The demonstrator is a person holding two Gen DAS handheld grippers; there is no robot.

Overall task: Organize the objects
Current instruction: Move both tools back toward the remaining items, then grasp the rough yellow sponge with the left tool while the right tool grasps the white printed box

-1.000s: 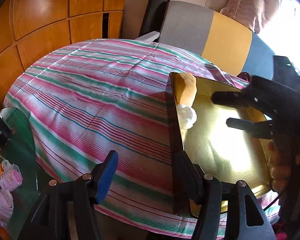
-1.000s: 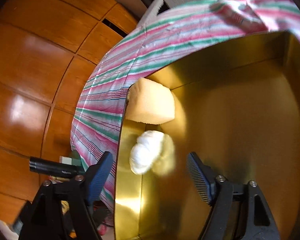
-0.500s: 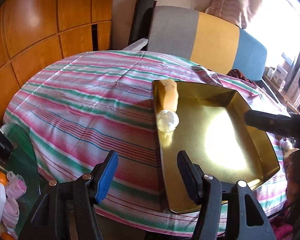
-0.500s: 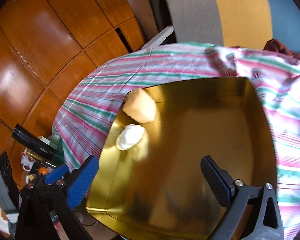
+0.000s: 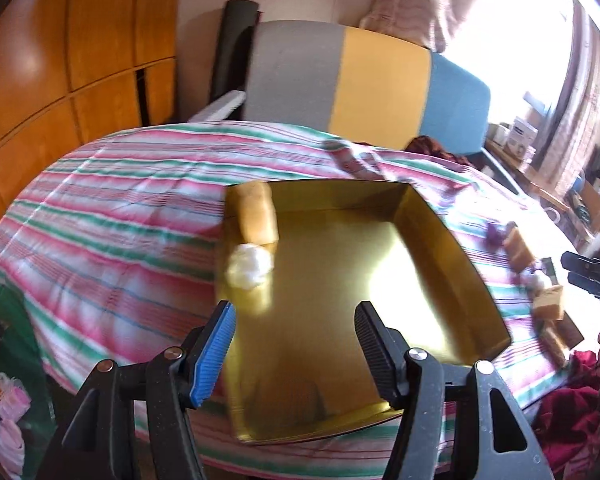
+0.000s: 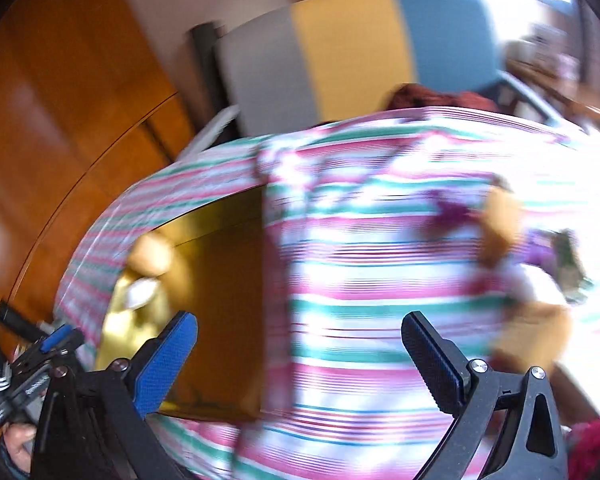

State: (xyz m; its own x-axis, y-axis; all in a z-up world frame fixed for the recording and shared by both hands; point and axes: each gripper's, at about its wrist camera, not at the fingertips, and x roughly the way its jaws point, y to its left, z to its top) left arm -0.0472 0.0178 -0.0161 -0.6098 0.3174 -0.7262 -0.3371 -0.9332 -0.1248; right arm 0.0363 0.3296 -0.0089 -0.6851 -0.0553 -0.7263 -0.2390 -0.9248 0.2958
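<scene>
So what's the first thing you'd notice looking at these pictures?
The shiny gold tray in the middle of the striped tablecloth, glaring in the sunlight. A tan bread-like block and a white fluffy ball sit in its far left corner, and more small things lie on the cloth to its right.

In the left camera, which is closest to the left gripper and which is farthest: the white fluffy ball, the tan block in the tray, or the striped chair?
1. White fluffy ball: nearest the left gripper, at the gold tray's left wall.
2. Tan block: just behind the ball, in the tray's far left corner.
3. Striped chair: farthest, beyond the table.
</scene>
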